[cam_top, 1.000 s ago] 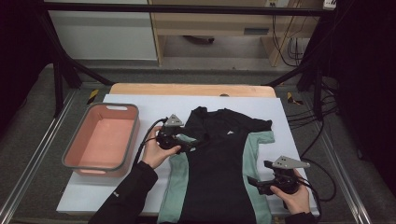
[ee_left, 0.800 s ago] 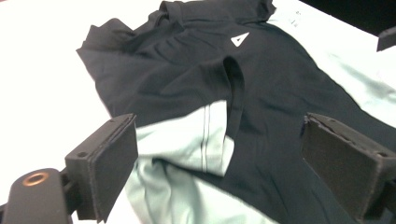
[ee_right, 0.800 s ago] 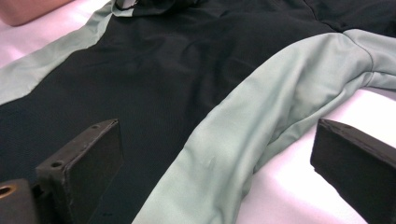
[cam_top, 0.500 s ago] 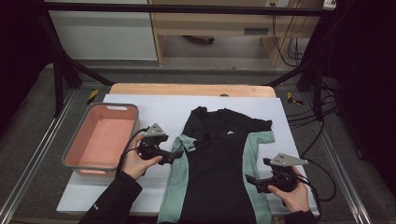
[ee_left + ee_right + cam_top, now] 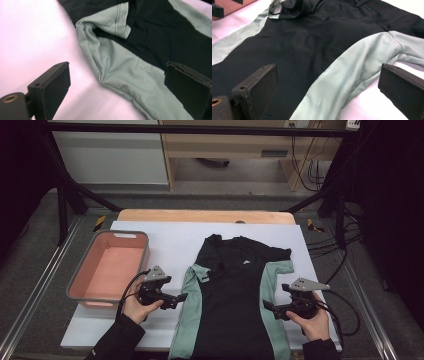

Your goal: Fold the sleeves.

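Now apart, the left gripper [image 5: 181,297] jaws have just been opening with nothing clamped, at the shirt [image 5: 235,295] side's green edge; a second ago it sat farther up, at the folded sleeve. Right gripper [image 5: 267,306]: jaws apart, beside the opposite green panel, place unchanged. Shirt: flat on white sheet [image 5: 170,237]. Pink bin [image 5: 107,270] left of it. Wooden board [image 5: 200,216] behind; grey floor [image 5: 30,250] around.
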A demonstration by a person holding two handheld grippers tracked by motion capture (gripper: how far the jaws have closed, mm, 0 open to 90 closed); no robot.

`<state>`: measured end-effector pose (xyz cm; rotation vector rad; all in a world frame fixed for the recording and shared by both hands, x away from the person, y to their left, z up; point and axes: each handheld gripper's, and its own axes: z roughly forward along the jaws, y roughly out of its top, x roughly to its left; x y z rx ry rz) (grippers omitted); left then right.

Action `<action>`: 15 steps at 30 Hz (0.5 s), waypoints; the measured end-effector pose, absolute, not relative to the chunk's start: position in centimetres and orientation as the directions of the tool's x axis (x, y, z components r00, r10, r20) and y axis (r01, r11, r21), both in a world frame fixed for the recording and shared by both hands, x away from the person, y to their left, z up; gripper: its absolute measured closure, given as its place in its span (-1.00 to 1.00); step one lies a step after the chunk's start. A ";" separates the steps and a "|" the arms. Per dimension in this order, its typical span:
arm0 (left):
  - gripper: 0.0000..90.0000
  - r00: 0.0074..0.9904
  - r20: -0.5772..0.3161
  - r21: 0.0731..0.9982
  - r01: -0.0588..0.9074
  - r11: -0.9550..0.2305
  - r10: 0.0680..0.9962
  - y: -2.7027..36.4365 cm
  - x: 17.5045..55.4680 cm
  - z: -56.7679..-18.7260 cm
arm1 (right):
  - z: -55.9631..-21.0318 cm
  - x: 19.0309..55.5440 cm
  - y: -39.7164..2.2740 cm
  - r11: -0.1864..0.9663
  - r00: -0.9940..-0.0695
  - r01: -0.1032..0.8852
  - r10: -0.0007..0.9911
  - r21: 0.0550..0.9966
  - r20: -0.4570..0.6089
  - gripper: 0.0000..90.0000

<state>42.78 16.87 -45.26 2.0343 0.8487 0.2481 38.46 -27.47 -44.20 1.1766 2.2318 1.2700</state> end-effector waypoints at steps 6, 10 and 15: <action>-0.87 0.748 -0.138 0.794 0.475 -0.379 0.649 17.3 41.7 -46.0 | -43.7 39.0 -27.5 0.261 -0.596 0.506 0.795 0.822 0.114 -0.92; -0.88 0.749 -0.130 0.798 0.468 -0.380 0.650 17.6 41.1 -46.2 | -43.3 39.6 -27.5 0.258 -0.590 0.502 0.800 0.826 0.109 -0.91; -0.88 0.750 -0.126 0.796 0.467 -0.385 0.650 17.6 40.7 -46.5 | -42.7 40.2 -27.6 0.255 -0.585 0.495 0.805 0.831 0.102 -0.94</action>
